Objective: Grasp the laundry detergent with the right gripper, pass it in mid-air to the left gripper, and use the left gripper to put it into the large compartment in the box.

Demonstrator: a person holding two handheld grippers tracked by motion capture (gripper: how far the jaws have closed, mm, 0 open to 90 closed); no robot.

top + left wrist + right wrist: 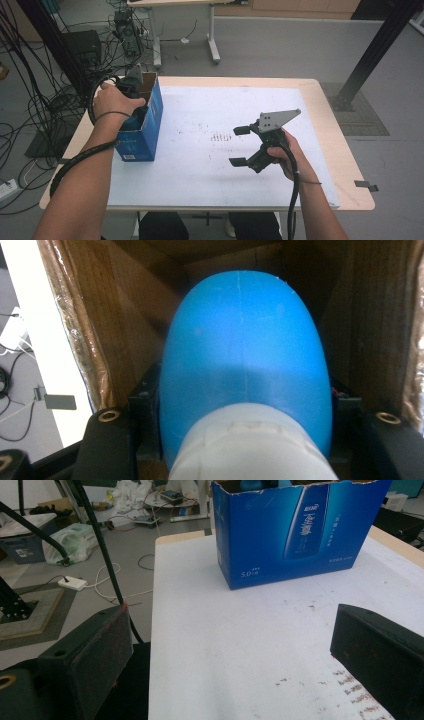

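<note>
Blue carton stands upright at the left end of the table, its top open and its torn upper edge showing brown corrugated board inside. Its glossy outer face, seen from the right gripper view, is printed with a tall can-like shape and white lettering. Under it lies the largest surface, a wooden table with a pale rounded edge, covered almost wholly by a white sheet that is flecked with small dark reddish-brown marks near its middle.

Inside the carton sits a smooth blue rounded object, domed like the end of a bottle, matte with a faint seam down its middle and a white ribbed collar at the near end; what it is exactly cannot be told. The left gripper reaches down into the carton's open top, and in the left gripper view its black jaws sit tight against either side of the blue object, pinching it between the brown cardboard walls.

The right gripper hovers over the white sheet, well apart from the carton, with a grey three-cornered plate on top. Its two black jaws are spread wide with nothing between them; their flat pads are rough and smeared with reddish dust.
</note>
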